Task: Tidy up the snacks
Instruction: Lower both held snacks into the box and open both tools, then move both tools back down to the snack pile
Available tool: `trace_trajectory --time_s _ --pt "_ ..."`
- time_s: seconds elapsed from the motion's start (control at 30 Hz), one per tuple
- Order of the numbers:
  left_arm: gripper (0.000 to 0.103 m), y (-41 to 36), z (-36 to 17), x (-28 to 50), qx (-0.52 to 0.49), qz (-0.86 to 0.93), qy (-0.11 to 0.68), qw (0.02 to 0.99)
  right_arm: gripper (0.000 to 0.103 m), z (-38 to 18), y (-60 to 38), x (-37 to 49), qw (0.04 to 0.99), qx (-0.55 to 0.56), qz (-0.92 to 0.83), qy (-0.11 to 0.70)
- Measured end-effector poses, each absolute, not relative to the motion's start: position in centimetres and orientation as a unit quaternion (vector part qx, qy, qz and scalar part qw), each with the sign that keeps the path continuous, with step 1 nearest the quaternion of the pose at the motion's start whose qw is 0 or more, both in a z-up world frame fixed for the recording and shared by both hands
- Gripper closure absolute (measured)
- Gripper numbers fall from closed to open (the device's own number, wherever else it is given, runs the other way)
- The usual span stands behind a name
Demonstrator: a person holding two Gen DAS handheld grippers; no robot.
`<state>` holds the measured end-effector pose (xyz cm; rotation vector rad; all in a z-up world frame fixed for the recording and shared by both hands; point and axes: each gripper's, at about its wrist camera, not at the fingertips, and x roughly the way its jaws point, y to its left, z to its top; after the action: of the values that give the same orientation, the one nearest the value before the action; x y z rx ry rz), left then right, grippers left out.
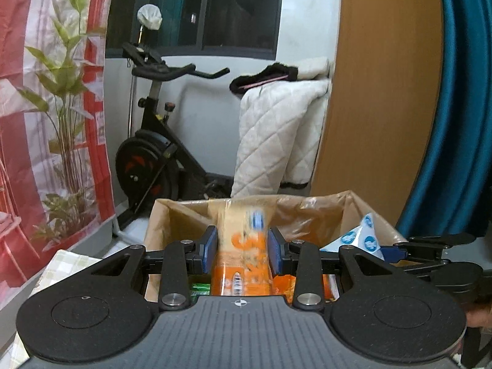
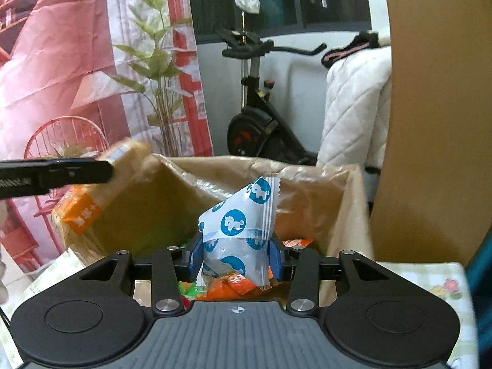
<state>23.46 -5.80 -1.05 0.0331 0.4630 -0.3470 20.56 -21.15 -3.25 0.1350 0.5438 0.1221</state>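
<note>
We see a curtain (image 1: 46,92), bike (image 1: 153,153) and quilt (image 1: 276,141) behind the box (image 1: 172,215). Above it, left gripper (image 1: 243,246) grasps an orange pack (image 1: 243,252); right gripper (image 2: 236,255) grasps a blue-white packet (image 2: 243,221). Both tilt slightly down.
</note>
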Motion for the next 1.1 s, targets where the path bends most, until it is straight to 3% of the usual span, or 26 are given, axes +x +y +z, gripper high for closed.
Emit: trace_trajectory --time_s 0.03,0.13,0.53,0.87,1.1 --pt "0.065 -5.9 -1.2 23.5 0.02 -0.167 0.23 0.958 0.059 -3.4 -21.0 20.6 0.959 0.071 0.059 0.268" --pt "0.05 -5.5 -1.3 23.6 0.022 -0.158 0.234 0.959 0.051 -3.2 -21.1 20.2 0.961 0.081 0.056 0.257" --pt "0.049 -4.1 -0.6 20.3 0.02 -0.158 0.231 0.96 0.052 -1.0 -21.1 14.0 0.971 0.051 0.076 0.222" --pt "0.049 0.7 -3.2 15.1 -0.001 -0.159 0.245 0.956 0.069 -4.6 -22.7 7.0 0.956 0.077 0.096 0.266" --pt "0.049 1.8 -6.9 14.4 -0.021 -0.153 0.285 0.946 0.071 -10.4 -22.2 6.9 0.924 0.084 0.086 0.364"
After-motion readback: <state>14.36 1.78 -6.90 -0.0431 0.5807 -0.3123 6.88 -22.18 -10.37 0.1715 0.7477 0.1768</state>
